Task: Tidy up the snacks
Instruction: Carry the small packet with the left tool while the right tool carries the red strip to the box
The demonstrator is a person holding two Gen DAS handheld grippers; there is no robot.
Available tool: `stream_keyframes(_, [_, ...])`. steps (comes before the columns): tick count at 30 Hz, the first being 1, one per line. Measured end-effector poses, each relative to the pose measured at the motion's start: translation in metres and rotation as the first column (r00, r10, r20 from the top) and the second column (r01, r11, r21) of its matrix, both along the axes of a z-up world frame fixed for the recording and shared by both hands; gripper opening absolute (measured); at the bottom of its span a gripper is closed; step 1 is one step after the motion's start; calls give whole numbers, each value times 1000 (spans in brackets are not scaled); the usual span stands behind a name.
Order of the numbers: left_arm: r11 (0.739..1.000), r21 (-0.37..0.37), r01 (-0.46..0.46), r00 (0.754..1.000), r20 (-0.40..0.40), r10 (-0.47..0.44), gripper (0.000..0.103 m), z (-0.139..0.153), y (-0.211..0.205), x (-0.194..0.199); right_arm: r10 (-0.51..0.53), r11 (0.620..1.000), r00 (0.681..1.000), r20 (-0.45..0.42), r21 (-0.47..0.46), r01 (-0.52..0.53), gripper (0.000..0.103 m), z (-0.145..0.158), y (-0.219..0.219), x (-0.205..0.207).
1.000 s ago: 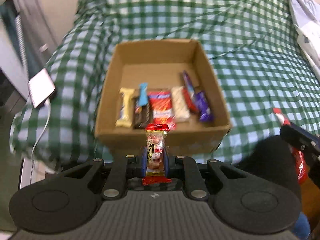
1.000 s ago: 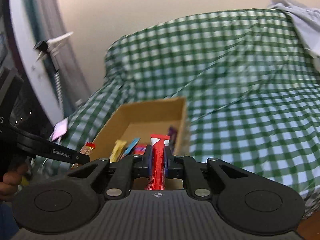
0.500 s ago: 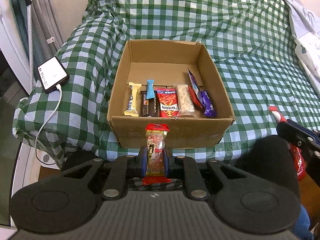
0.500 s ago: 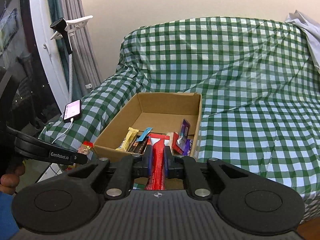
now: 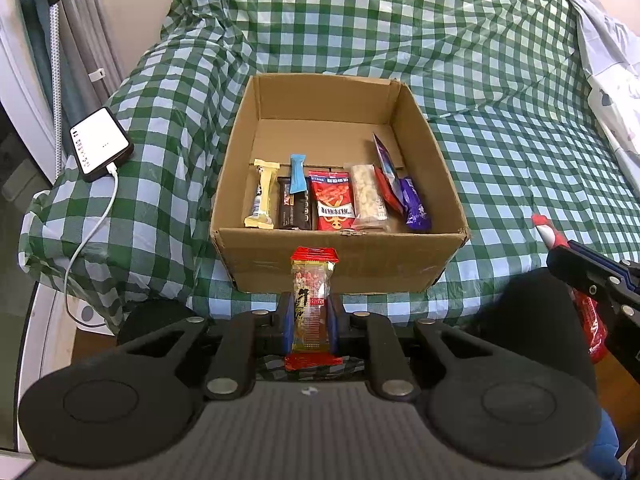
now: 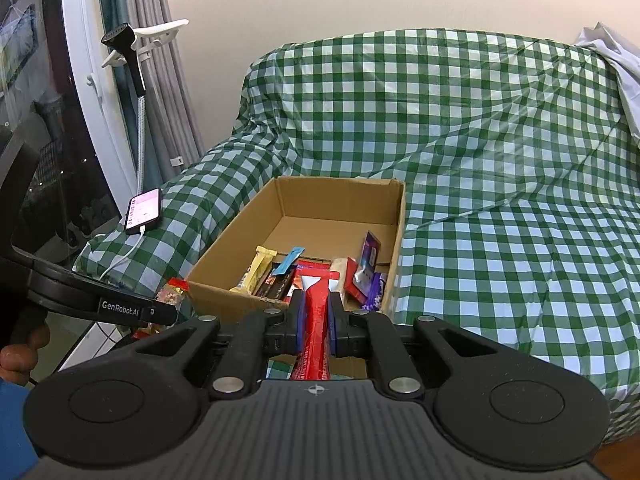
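Observation:
An open cardboard box sits on a green checked bed cover and holds several snack bars in a row along its near wall. My left gripper is shut on a clear peanut bar with red ends, held upright just in front of the box's near wall. My right gripper is shut on a red snack packet, held before the box at its near right. The right gripper also shows in the left wrist view at the right edge.
A phone on a white charging cable lies on the cover left of the box. The green checked cover spreads behind and to the right. White cloth lies at the far right. A window frame and curtains stand at the left.
Both grippers have drawn back from the box and steadied, so the box looks smaller and sharper. Each still holds its snack.

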State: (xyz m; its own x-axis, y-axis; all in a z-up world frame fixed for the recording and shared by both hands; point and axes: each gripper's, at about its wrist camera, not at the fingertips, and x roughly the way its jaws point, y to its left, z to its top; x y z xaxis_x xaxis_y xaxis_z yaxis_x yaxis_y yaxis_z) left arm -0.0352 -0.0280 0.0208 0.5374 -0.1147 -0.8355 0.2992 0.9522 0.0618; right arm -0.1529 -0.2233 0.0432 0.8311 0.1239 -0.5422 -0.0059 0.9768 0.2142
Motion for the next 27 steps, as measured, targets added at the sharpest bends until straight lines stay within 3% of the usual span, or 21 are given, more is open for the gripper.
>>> stream_keyframes(15, [1000,18,-3,999,-52,4,18,-18,-6,21,27,1000,998,-65,-4,-27,12,-15,-3,25])
stream_keyframes(27, [999,38,-16,994,-109,20,18,-38,-10,59,12,1000,992,-125,15,-10,12,-30,-9,61])
